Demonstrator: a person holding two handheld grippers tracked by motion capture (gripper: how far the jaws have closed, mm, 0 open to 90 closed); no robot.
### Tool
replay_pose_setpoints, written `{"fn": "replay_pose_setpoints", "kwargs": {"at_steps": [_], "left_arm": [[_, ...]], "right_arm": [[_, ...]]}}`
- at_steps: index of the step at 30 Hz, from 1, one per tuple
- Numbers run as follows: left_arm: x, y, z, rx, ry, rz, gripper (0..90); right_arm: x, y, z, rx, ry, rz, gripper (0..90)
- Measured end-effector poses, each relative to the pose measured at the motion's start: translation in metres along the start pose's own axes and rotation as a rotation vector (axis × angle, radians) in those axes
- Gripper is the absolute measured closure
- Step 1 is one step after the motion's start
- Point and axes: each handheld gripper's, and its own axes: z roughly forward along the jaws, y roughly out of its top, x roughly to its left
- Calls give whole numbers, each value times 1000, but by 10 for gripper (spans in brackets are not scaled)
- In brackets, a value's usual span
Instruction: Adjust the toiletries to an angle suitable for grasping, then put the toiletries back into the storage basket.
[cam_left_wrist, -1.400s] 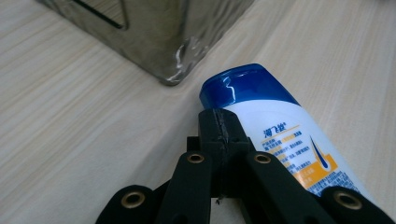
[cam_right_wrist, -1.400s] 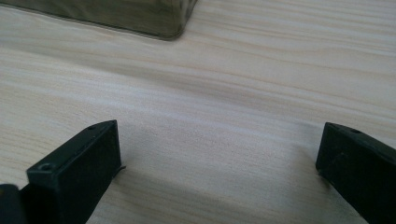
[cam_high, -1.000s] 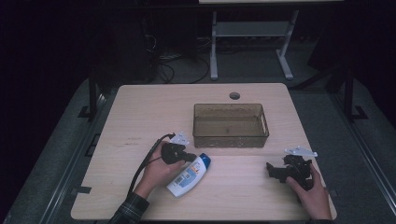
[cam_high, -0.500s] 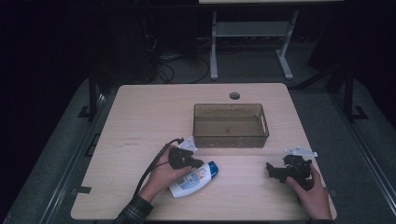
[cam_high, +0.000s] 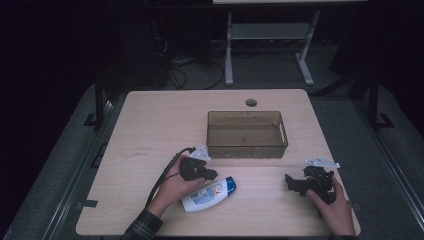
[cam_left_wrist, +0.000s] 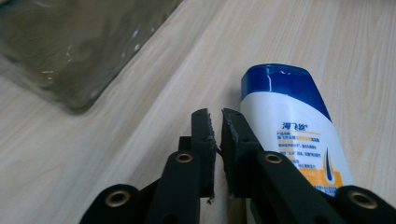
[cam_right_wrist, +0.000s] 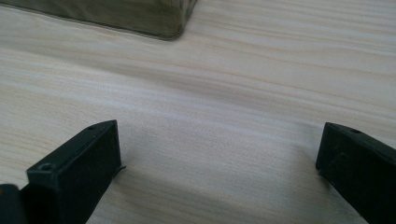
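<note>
A white shampoo bottle (cam_high: 207, 194) with a blue cap lies on its side on the wooden table (cam_high: 150, 125), cap pointing right. My left gripper (cam_high: 210, 175) rests just behind it, pointing right. In the left gripper view the jaws (cam_left_wrist: 215, 114) stand a thin slit apart with nothing between them; they have just been opening. The bottle (cam_left_wrist: 289, 121) lies just to the right of them. At the front right my right gripper (cam_high: 290, 181) points left, its jaws (cam_right_wrist: 219, 135) open wide over bare wood.
A clear brownish plastic bin (cam_high: 247, 114) stands mid-table behind both grippers, its wall (cam_left_wrist: 70, 46) near the left jaws and its corner (cam_right_wrist: 140, 18) ahead of the right ones. A cable hole (cam_high: 251, 102) lies behind it. The table's front edge is near both hands.
The bottle's cap end has swung right and toward the front, so it lies flatter. My left gripper shifted slightly right along it. The right gripper has kept still.
</note>
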Motion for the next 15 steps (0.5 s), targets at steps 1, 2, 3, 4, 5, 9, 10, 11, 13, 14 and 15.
{"fn": "replay_pose_setpoints", "kwargs": {"at_steps": [1, 2, 3, 4, 5, 9, 10, 11, 13, 14, 15], "left_arm": [[0, 0, -2, -5, 6, -4, 826], [1, 0, -4, -10, 14, -12, 801], [1, 0, -5, -14, 17, -17, 801], [2, 1, -8, -14, 19, -23, 766], [3, 1, -10, -14, 22, -25, 748], [2, 2, -14, -5, 24, -28, 666], [1, 3, -17, -11, 24, -34, 647], [1, 3, -17, -11, 24, -34, 634], [-3, 6, -21, 4, 22, -26, 596], [-3, 6, -21, 4, 22, -26, 582], [-6, 8, -23, 6, 21, -32, 563]], "right_arm": [[0, 0, 0, 0, 0, 0, 0], [0, 0, 0, 1, 1, -1, 0], [0, 0, 0, 1, 1, -1, 0], [0, 0, 0, 2, 0, -1, 0], [0, 0, 0, 0, 1, -1, 0], [0, 0, 0, 1, 0, -1, 0], [0, 0, 0, 0, 0, 0, 0], [0, 0, 0, 0, 0, 0, 0], [0, 0, 0, 0, 0, 0, 0], [0, 0, 0, 0, 0, 0, 0], [0, 0, 0, 2, 1, -1, 0]]}}
